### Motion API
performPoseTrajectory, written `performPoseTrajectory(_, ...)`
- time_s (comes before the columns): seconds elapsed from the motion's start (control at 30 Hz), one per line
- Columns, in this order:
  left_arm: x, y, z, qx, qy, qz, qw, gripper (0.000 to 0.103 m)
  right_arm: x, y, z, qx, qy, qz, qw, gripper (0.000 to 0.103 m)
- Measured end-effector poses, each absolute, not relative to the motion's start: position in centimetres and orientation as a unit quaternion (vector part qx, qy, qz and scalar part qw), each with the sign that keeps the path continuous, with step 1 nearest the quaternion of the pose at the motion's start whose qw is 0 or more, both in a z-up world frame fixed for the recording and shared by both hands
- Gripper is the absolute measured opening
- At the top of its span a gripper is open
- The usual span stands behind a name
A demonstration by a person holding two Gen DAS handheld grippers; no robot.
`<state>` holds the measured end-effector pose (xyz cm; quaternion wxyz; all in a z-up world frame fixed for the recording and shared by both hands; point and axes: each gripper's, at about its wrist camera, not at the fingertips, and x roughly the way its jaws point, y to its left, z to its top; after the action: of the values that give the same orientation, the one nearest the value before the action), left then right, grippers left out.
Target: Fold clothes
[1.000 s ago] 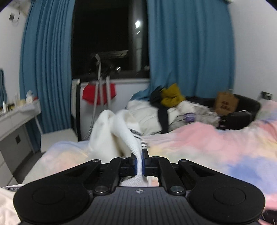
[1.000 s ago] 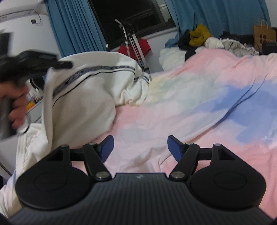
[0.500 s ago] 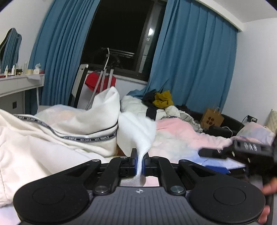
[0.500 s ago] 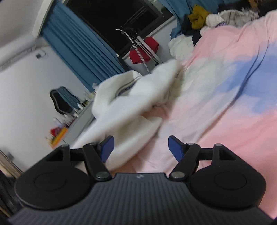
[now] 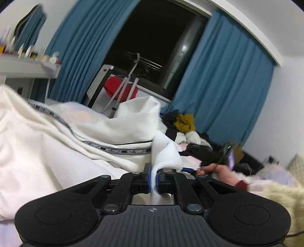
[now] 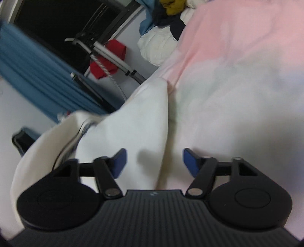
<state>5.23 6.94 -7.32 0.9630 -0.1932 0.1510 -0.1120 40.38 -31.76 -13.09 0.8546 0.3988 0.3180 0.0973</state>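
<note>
Here, the left tool (image 5: 154, 177) is pinching a ribbed white edge of the garment (image 5: 79, 136) between its pressed-together blue pads, the cloth bunching up just above them toward 12 o'clock. The rest of the garment is spreading out to 9 and 10 o'clock in the left view, a dark lettered band running across it. At 3 o'clock a hand (image 5: 224, 172) is gripping the other tool's handle. The right tool (image 6: 153, 161) is hovering with its pads spread wide, holding nothing, over the bed (image 6: 237, 85); a white fold of the garment (image 6: 133, 129) is lying between and beyond its fingers, stretching toward 10 o'clock. A pile of clothes (image 6: 167, 11) is sitting at 12 o'clock.
</note>
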Motion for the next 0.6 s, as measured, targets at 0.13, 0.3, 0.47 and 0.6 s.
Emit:
performPoseTrajectory(0.13,6.4,8.7,-8.4,-0.215,0.146,-0.112,0.959,0.006,44.0,-30.0,-13.7,0.381,0.3,0.11,0.868,0.033)
performPoseTrajectory(0.3,7.0,9.8,-9.0,-0.25,0.159,-0.123,0.947,0.006,41.7,-29.6,-10.2,0.324,0.254,0.104,0.905,0.009)
performPoseTrajectory(0.47,5.8,9.2,-7.8,-0.246,0.148,-0.142,0.947,0.006,36.3,-33.7,-4.9,0.317,0.197,0.081,0.924,0.008)
performPoseTrajectory(0.6,4.9,7.8,-7.0,-0.236,0.146,-0.166,0.946,0.006,29.3,-38.8,-0.3,0.323,0.134,0.043,0.936,0.008)
